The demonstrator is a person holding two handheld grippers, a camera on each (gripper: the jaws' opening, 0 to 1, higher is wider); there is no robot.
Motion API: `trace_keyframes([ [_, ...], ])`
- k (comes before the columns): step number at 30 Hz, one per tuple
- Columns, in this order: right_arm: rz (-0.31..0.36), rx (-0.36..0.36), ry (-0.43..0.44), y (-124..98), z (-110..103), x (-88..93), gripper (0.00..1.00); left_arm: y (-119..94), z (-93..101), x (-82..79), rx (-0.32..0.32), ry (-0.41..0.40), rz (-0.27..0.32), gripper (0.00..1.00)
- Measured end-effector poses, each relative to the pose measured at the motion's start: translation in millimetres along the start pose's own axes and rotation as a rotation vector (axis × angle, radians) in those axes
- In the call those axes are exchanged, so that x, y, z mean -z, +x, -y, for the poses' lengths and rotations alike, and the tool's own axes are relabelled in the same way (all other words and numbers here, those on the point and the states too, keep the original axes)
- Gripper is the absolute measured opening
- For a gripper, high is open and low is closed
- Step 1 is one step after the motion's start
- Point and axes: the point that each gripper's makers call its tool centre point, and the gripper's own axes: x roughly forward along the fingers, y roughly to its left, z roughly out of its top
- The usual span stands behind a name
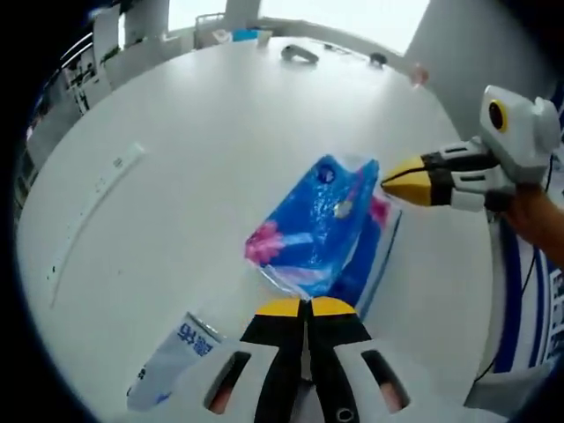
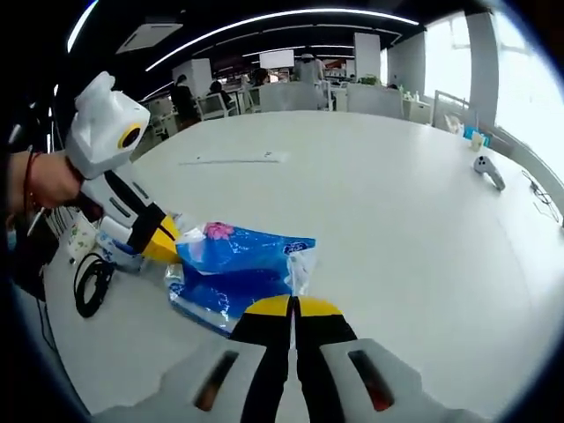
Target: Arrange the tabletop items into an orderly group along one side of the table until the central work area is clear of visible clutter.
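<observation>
Two soft blue plastic tissue packs with pink flower print, one stacked on the other, lie on the white round counter between the two tools, and that is what the next move hangs on. The left hand-held gripper sits at the near end of the stack, its yellow-tipped jaws drawn together with no gap showing and nothing visibly between them; whether the tips touch the wrapper I cannot tell. The stack's long axis runs straight away from it toward the right hand-held gripper, whose tips meet the far end at the crinkled clear seam. In the right gripper view its own jaws also look closed, resting at the packs' edge, with the left tool at the opposite end. Both stand equally near, one at each end, so I would judge a two-ended push or lift toward the rim likely. The left gripper view adds a white tube with blue lettering just beside its jaws and small dark objects at the far edge; the right gripper view instead shows a black coiled cable by the counter's edge and a long thin strip further out.
</observation>
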Motion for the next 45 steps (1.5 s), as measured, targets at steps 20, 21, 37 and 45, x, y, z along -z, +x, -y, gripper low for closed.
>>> trace_keyframes([
  [20, -0.004, -0.006, 0.008, 5.6, 3.2, 7.9, 0.03, -0.6, -1.6, 3.0, -0.002, 0.022, 0.004, 0.01],
  [21, -0.001, -0.008, 0.009, 5.2, 2.1, 7.3, 0.03, -0.8, -1.3, 3.4, -0.001, 0.023, 0.002, 0.02],
  [37, -0.001, -0.014, 0.014, 5.4, -0.6, 7.2, 0.03, -2.2, -5.5, 4.7, -0.014, 0.026, -0.004, 0.07],
  [45, -0.002, -0.011, 0.015, 5.3, 0.1, 7.8, 0.04, -4.7, -8.0, 5.3, -0.022, 0.032, -0.006, 0.11],
])
